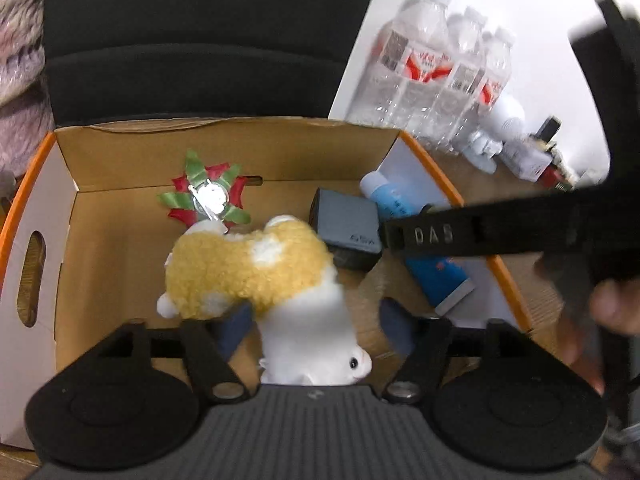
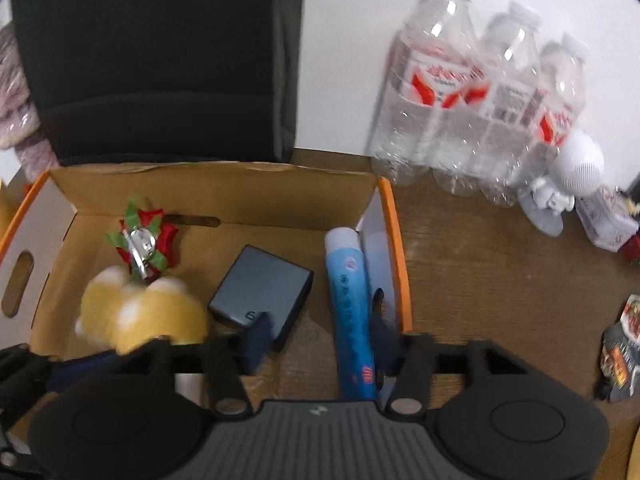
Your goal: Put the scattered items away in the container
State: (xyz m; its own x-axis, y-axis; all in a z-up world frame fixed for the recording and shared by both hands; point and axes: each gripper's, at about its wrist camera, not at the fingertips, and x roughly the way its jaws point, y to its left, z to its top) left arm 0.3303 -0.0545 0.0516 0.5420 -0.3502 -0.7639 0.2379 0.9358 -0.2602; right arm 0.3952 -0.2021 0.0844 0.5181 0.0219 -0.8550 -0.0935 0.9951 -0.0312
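- Left tongs [image 1: 316, 326] stand wide over the cardboard box [image 1: 224, 152]; the plush toy [image 1: 260, 276] sits between the blue pads, which do not press on it.
- Right tongs [image 2: 318, 334] stand partly apart over the same box, with the blue tube [image 2: 352, 312] between the pads; whether the right-hand pad touches it I cannot tell.
- Inside the box, the plush toy lies near the front, and the red-and-green ribbon bow [image 1: 206, 196] is just behind it, toward the back wall.
- A dark grey small case [image 1: 346, 224] lies in the box between the plush toy and the blue tube, which runs along the box's right wall.
- Outside the box, to its right on the bench [image 2: 480, 280], clear water bottles [image 2: 472, 92] stand against the wall.
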